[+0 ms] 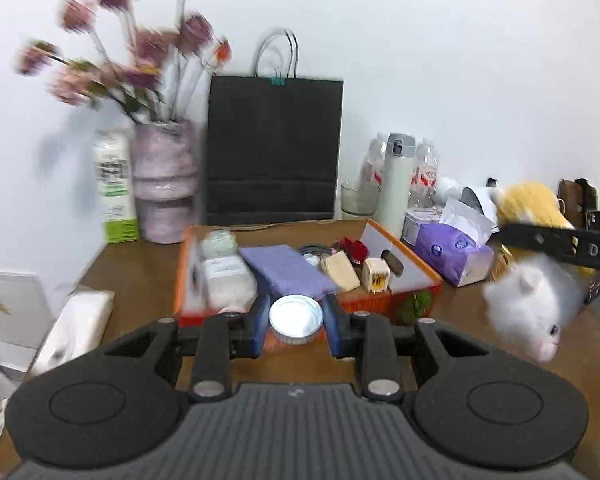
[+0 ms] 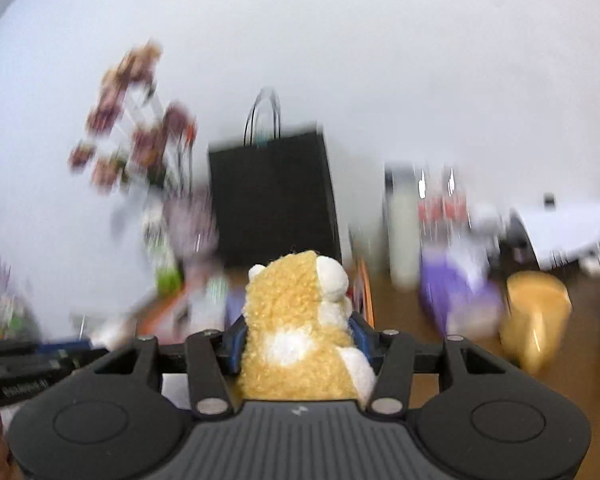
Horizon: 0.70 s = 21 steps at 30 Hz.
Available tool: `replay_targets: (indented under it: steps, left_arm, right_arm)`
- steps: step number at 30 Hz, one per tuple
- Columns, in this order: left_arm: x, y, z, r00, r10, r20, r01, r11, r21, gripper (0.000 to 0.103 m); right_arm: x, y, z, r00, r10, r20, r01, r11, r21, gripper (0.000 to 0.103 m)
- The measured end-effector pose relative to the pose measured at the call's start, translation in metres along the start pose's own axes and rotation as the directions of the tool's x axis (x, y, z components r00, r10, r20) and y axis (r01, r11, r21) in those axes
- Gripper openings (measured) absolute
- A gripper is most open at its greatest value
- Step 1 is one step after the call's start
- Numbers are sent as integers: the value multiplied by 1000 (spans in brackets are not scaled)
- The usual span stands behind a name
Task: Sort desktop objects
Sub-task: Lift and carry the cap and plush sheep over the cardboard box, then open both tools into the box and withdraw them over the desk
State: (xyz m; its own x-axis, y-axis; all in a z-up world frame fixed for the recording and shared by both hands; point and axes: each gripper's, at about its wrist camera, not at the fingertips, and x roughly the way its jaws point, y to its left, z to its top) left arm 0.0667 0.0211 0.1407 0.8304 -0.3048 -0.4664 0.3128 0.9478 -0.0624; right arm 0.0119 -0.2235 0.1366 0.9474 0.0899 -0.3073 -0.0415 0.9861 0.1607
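Tin (image 1: 296,318), small, round and silvery, sits between the blue pads of the left hand-held gripper (image 1: 296,326), whose jaws are narrowed onto its sides, so it looks held just short of the near wall of the orange box (image 1: 400,252). From that hand-held gripper the box lies straight ahead and very close, its long axis running away from the camera toward the far wall; the tin seems to need only a short move forward and over the rim. Inside the box, from near to far, lie a white pouch (image 1: 226,280), a purple cloth pack (image 1: 288,270), a pale soap-like bar (image 1: 340,272) and a small cream charger (image 1: 376,276).

The right hand-held gripper (image 2: 300,344) is closed on a tan and white plush toy (image 2: 300,328), which stands roughly upright in the jaws. In the right wrist view, heavily blurred, the box shows just beyond the toy and slightly to the left, so this hand is also near it, though the left one looks closer and better lined up. A white fluffy toy (image 1: 528,304) lies on the bench (image 1: 140,272) to the right of the box.

Farther off stand a purple tissue pack (image 1: 452,252), a white flask (image 1: 396,184), a black paper bag (image 1: 272,148) and a vase of pink flowers (image 1: 164,176) against the wall
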Motion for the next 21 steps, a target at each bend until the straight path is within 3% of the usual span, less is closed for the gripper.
replay_targets:
  steps: [3,5,8,11,13,17,20,21]
  left_arm:
    - [69,22,37,992,9,-123,-15,999,-49,29]
    - [109,30,45,981,81,-178,-88,996,-30,29]
    - [160,37,46,955,154,-253,-158,987,4,29]
    - [187,46,39,939,142,-312,-157,987,-21,29]
    - [192,45,31,931,163,-326,-168,986,13,29]
    - [190,49,21,923,133,-361,-131,991,29,30]
    - [183,59,27,925,120,-360,-132,991,-7,32]
    - [181,62,31,922,109,-371,-122,992,-14,38]
  right_arm:
    - [76,2,39,998,9,-69,-12,999,-39,49]
    - [124,1,48,994,-17,-110,13,999,-40,49]
    - [187,-7,43,989,-73,-127,68,997,-47,49]
    - [232,-20,24,974,-83,-209,83,996,-8,49]
    - [247,-19,11,959,-110,-263,108,994,-20,49]
    - [247,-9,-12,950,-184,-253,147,977,-157,53]
    - [244,-8,-10,915,-220,-337,162,968,-193,60]
    - [242,-9,-6,903,-227,-366,158,965,-209,60]
